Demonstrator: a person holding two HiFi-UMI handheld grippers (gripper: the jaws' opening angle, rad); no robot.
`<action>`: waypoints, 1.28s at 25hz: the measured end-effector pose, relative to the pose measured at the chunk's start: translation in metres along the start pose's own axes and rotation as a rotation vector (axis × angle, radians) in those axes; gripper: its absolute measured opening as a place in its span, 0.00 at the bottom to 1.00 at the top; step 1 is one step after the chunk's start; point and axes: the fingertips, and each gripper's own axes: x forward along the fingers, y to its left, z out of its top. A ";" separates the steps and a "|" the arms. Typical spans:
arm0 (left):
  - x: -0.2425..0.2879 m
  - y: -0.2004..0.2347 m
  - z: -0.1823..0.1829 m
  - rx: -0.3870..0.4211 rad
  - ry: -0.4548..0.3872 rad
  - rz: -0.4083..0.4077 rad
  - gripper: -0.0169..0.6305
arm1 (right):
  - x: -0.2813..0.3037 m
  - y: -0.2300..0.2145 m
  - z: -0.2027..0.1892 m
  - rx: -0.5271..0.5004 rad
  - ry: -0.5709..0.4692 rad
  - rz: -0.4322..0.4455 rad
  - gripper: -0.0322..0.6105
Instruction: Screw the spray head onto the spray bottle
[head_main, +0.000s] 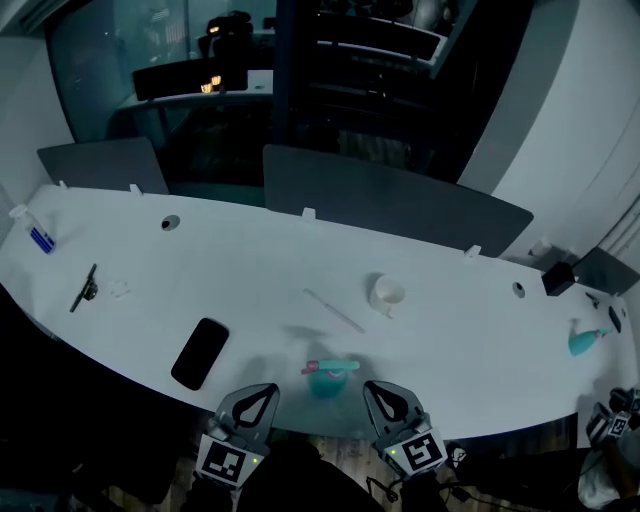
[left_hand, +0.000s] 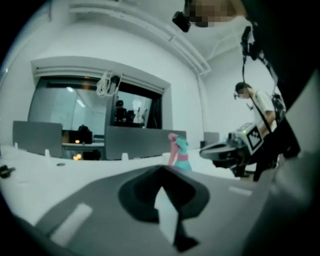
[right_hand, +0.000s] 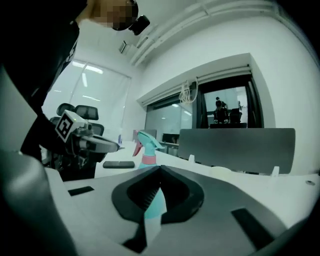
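- The bottle (head_main: 327, 383) stands upright on the table (head_main: 250, 255), near its front edge, between the two grippers.
- The spray head (right_hand: 145, 139) sits on top of the bottle above a pink collar; whether it is screwed tight cannot be told.
- The left gripper (head_main: 264, 391) has its jaws pressed together with nothing between them; it hangs just left of the bottle, apart from it.
- The right gripper (head_main: 377, 389) also has its jaws pressed together and holds nothing; it hangs just right of the bottle, apart from it.
- A phone (head_main: 200, 352) lies flat to the left of the bottle.
- A cup (head_main: 387, 293) stands farther back, with a thin stick (head_main: 334, 311) lying just beside it.
- A second sprayer (head_main: 588, 340) lies well apart at the table's right end.
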 end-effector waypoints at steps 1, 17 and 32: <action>-0.003 -0.002 -0.001 0.009 0.005 0.027 0.03 | -0.001 0.002 0.001 0.009 -0.004 -0.019 0.06; -0.111 0.008 0.019 0.034 -0.128 0.240 0.03 | -0.056 0.090 0.050 -0.040 -0.140 -0.429 0.06; -0.221 -0.045 0.037 0.098 -0.210 0.171 0.03 | -0.143 0.201 0.081 -0.046 -0.191 -0.605 0.06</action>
